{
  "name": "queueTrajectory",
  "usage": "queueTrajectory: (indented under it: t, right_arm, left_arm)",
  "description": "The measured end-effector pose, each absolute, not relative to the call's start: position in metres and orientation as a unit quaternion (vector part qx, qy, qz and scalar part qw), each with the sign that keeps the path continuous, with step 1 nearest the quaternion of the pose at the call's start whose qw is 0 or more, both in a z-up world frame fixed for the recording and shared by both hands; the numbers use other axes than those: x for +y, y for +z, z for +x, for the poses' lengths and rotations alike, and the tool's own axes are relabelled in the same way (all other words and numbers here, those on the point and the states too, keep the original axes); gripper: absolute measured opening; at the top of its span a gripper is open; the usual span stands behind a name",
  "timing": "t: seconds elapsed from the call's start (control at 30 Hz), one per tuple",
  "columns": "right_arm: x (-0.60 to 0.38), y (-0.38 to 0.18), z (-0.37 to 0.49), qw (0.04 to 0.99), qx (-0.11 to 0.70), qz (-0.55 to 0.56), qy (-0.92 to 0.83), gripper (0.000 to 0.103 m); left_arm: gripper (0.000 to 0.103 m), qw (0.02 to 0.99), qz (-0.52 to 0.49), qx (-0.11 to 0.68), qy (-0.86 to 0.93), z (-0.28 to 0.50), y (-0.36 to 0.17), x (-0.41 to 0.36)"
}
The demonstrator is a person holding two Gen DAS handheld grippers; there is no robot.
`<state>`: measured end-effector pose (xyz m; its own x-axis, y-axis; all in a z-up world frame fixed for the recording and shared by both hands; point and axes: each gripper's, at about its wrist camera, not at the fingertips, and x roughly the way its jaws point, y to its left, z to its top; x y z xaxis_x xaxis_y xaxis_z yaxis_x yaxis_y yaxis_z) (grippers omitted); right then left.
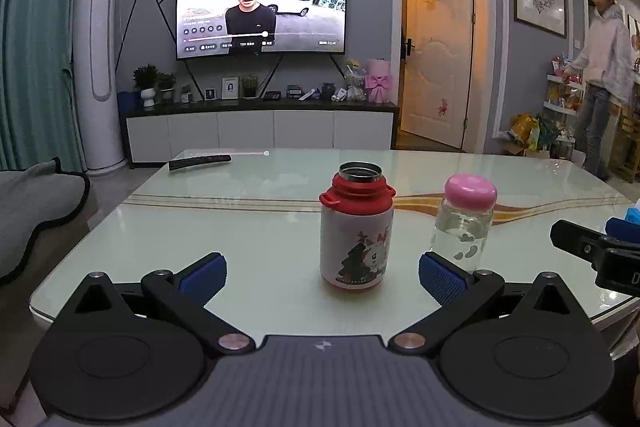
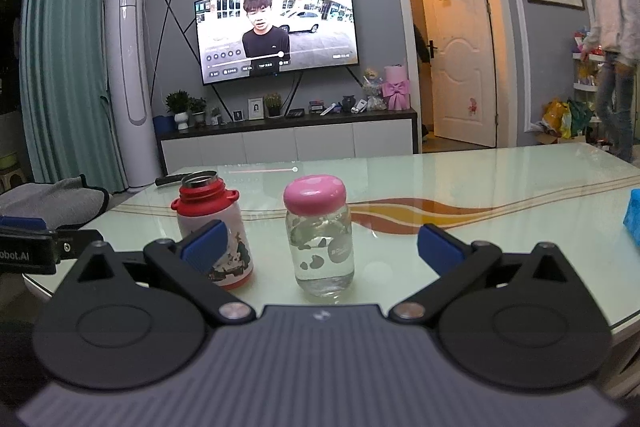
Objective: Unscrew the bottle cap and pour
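Living room, glossy glass table (image 2: 500,179). Near its front edge: capped bottle (image 2: 320,247), water low, beside lidless flask (image 2: 218,227). Glass slick, fragile, we judge; we'd grip body, twist cap (image 2: 315,191). Left hand-held gripper (image 1: 322,277) and right hand-held gripper (image 2: 320,247) both released.

Uncapped red flask (image 1: 356,227) stands beside pink-capped glass bottle (image 1: 464,223), jaws wide.

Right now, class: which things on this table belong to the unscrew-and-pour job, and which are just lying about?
Job:
glass bottle
pink cap
open red flask
left gripper
right gripper

Lying about:
remote control
blue object
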<state>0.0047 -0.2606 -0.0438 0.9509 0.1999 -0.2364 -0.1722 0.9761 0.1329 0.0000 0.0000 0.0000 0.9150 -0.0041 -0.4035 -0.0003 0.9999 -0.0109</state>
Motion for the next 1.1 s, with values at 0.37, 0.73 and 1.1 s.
queueTrajectory:
  t: [0.37, 0.73, 1.1]
  right_arm:
    - [-0.256, -0.043, 0.004, 0.987, 0.128, 0.045, 0.089, 0.103]
    - [-0.255, -0.046, 0.005, 0.984, 0.143, 0.048, 0.092, 0.103]
    - [-0.256, -0.048, 0.008, 0.981, 0.164, 0.055, 0.083, 0.103]
  left_arm:
    - [0.103, 0.974, 0.031, 0.226, 0.010, -0.001, -0.003, -0.015]
    - [0.103, 0.969, 0.021, 0.247, 0.014, 0.001, -0.003, -0.014]
    - [0.103, 0.965, 0.032, 0.259, 0.009, 0.005, -0.010, -0.026]
